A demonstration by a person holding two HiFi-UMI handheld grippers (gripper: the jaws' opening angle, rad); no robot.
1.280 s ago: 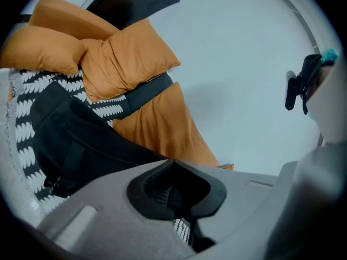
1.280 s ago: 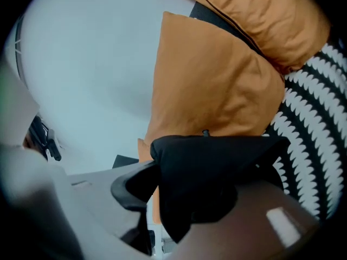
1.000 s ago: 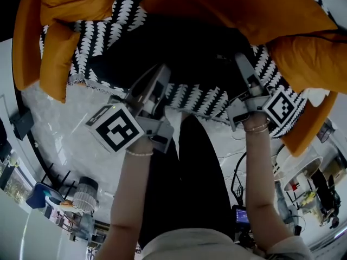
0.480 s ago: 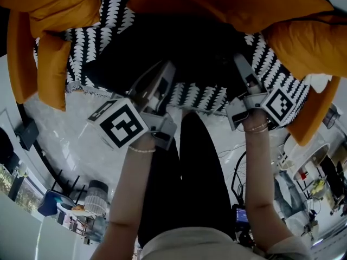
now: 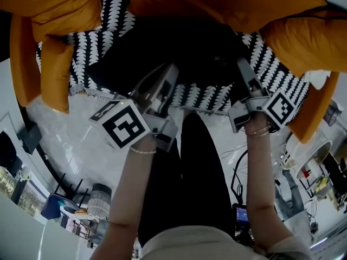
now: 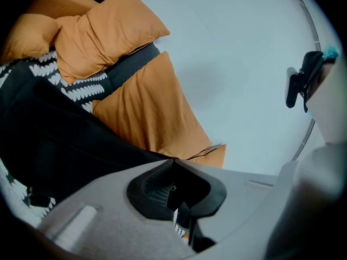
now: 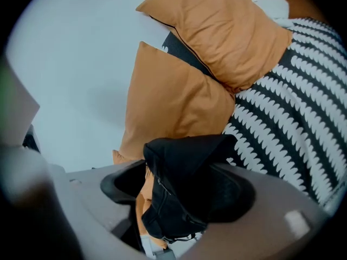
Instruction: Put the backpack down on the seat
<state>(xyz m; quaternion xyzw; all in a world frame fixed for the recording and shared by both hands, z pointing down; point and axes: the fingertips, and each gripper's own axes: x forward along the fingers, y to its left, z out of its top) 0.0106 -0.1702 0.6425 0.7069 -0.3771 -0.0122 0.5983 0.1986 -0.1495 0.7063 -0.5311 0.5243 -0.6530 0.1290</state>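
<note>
- Two tongs are at the release step: the left tongs (image 6: 174, 166) stand narrow, pinching a thin dark strap (image 6: 185, 223) (of the backpack (image 6: 59, 145), I judge).
- The backpack lies already on the seat (image 5: 282, 83), between orange cushions (image 5: 49, 7).
- The right tongs (image 7: 179, 188) have just been opening and are wide now, with black fabric loose between them.
- Next: open the left also, then draw both back.
- No writing is readable.

Your left tool (image 5: 168, 76) is grey, with black ribbed pads (image 6: 154, 188) inside and a white cube (image 5: 120, 124) of black square markers at its rear. Just behind that cube you wear a pearl-bead bracelet (image 5: 142, 152). Thin bangles (image 5: 257, 129) ring your right wrist. Your trousers (image 5: 192, 177) are black, your top (image 5: 200, 245) pale beige.
</note>
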